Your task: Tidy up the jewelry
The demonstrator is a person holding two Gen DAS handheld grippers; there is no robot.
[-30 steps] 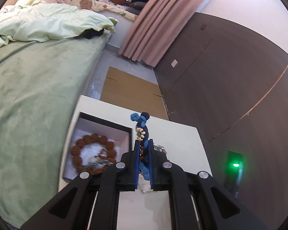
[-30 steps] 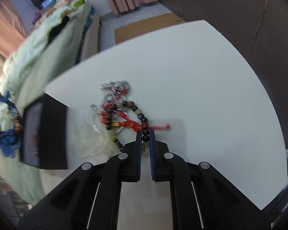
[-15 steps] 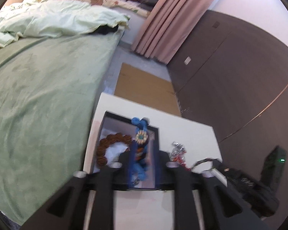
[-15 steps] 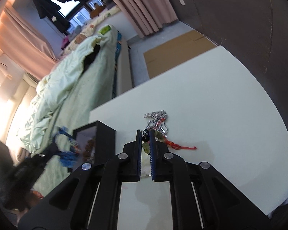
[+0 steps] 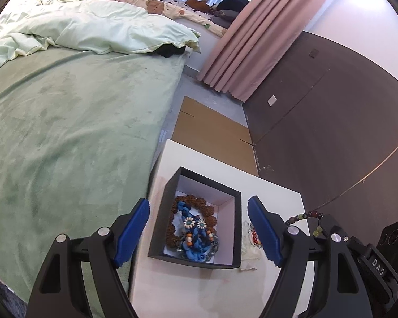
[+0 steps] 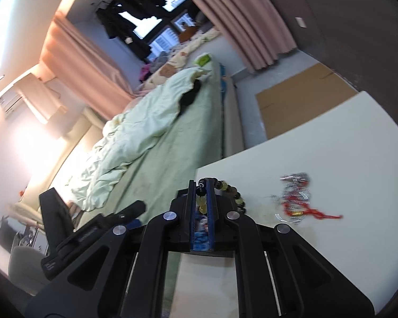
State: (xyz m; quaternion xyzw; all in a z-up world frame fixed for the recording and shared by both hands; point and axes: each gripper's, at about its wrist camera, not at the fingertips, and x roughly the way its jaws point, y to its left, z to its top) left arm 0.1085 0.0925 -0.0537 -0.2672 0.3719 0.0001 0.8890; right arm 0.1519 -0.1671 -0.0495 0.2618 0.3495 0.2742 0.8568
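Observation:
A black jewelry box [image 5: 172, 185] with a white inside stands on the white table [image 5: 188, 291]. In it lie a brown bead bracelet [image 5: 203, 203] and a blue knotted bracelet [image 5: 196, 241]. My left gripper [image 5: 199, 228] is open and empty above the box. My right gripper [image 6: 201, 198] is shut on a dark and yellow bead bracelet [image 6: 232, 192] and holds it above the table; it also shows in the left wrist view [image 5: 305, 216]. A red and silver jewelry pile [image 6: 297, 198] lies on the table.
A green bed [image 5: 66, 132] borders the table's left side. Flat cardboard [image 5: 212, 135] lies on the floor beyond the table. A dark wall panel [image 5: 331, 119] is to the right. A crumpled white tissue [image 5: 248, 254] lies right of the box.
My left gripper opened and the blue bracelet dropped into the box. My right gripper lifted the bead bracelet off the table, away from the red and silver pile.

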